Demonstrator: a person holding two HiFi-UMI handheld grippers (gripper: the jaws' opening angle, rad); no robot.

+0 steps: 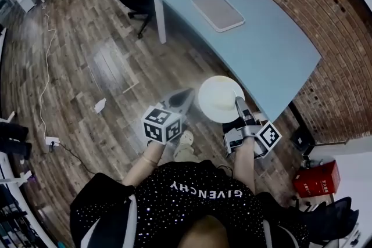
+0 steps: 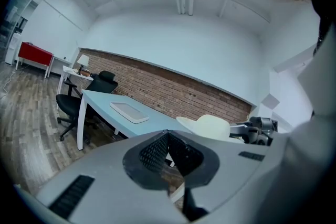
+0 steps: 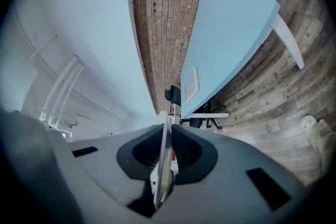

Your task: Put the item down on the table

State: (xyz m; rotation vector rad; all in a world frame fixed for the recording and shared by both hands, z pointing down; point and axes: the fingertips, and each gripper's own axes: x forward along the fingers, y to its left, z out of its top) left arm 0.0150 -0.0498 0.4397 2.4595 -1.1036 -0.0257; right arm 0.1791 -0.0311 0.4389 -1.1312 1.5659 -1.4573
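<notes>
In front of the blue table [image 1: 273,49], I stand with a gripper in each hand. My right gripper [image 1: 239,104] holds the white hat [image 1: 218,96]. Its two fingers are pinched on the thin brim, and in the right gripper view I see the brim's edge [image 3: 163,165] squeezed between them. My left gripper [image 1: 185,94] holds nothing. Its fingers are pressed together at the tips, and it is just beside the hat.

The hat is up in the air, close to the near end of the table. It is not on the table yet, so I think the putting down has not started.

To do it well, I think I should keep the hat flat, like a plate. I hold it by one side only, so the far side may droop. I should bring it well past the table's edge, over a bare blue part. Then I go down slowly until the whole brim lies on the top. Only then should I let my fingers open.

A gray tray [image 1: 218,10] lies farther along the table, well apart from the hat. There is plenty of room before it, so I need not go that far. My left gripper should keep to the side and not bump the hat.
</notes>
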